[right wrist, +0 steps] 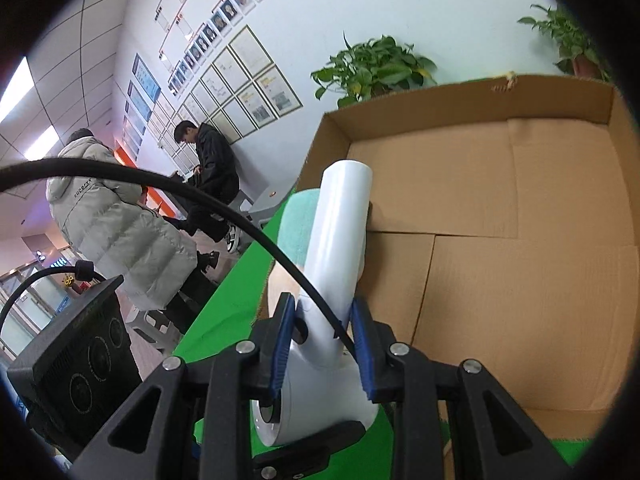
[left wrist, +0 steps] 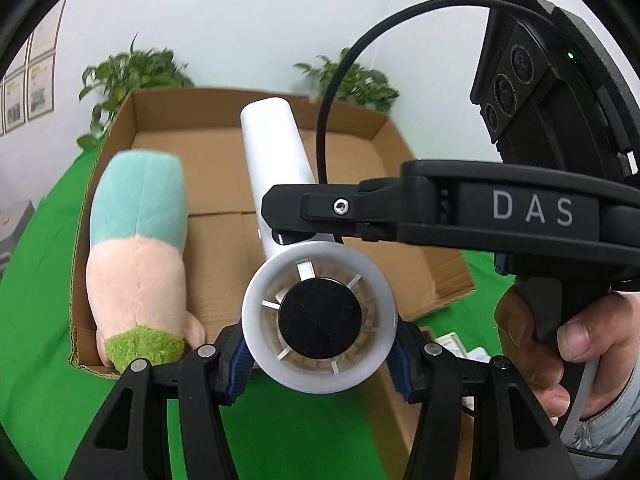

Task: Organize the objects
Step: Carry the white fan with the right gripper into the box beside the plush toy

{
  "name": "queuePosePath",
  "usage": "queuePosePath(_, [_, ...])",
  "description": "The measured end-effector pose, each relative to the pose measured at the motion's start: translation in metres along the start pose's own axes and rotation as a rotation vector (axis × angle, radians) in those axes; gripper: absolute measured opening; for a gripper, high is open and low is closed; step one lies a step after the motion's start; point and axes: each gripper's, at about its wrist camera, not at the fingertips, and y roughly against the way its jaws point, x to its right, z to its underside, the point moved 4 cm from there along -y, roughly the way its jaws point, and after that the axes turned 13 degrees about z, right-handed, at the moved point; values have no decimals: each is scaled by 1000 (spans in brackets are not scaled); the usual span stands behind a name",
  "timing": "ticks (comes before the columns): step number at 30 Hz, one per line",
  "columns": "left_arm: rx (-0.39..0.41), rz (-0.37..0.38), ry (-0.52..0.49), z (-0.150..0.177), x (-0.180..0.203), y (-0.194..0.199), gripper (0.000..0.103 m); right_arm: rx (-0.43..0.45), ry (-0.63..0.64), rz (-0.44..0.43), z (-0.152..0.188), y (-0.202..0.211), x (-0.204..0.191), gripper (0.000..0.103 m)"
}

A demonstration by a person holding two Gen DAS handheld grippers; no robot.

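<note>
Left gripper (left wrist: 320,354): blue pads clamp both sides of the round barrel of a white hair dryer (left wrist: 318,316), whose open end with a black centre disc faces the camera.
Right gripper (right wrist: 324,344): blue pads press either side of the same dryer where the handle joins the body; in the left wrist view its black arm, marked DAS, reaches in from the right, held by a person's hand (left wrist: 568,344).
Hair dryer: held up by both grippers, handle (left wrist: 276,144) pointing away over the box.
Cable (left wrist: 332,92): black, arcs above the dryer from the right gripper's camera block.
Plush toy (left wrist: 138,256): teal, peach and green, lies inside the box along its left wall, just left of the dryer.
Cardboard box (left wrist: 360,114): open and shallow, sits on a green cloth (left wrist: 36,320).
Background: potted plants (right wrist: 372,68) behind the box against a white wall with framed pictures; two people (right wrist: 120,220) stand off to the left in the right wrist view.
</note>
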Motion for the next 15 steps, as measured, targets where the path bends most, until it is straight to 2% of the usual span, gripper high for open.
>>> queuePosePath(8, [-70, -69, 66, -5, -74, -43, 53, -87, -8, -68, -14, -50, 16, 27])
queuePosePath(10, [-107, -92, 80, -8, -96, -62, 53, -114, -33, -95, -12, -65, 23, 27])
queuePosePath(15, [-177, -146, 86, 1, -116, -88, 53, -181, -145, -168, 2, -98, 47, 27])
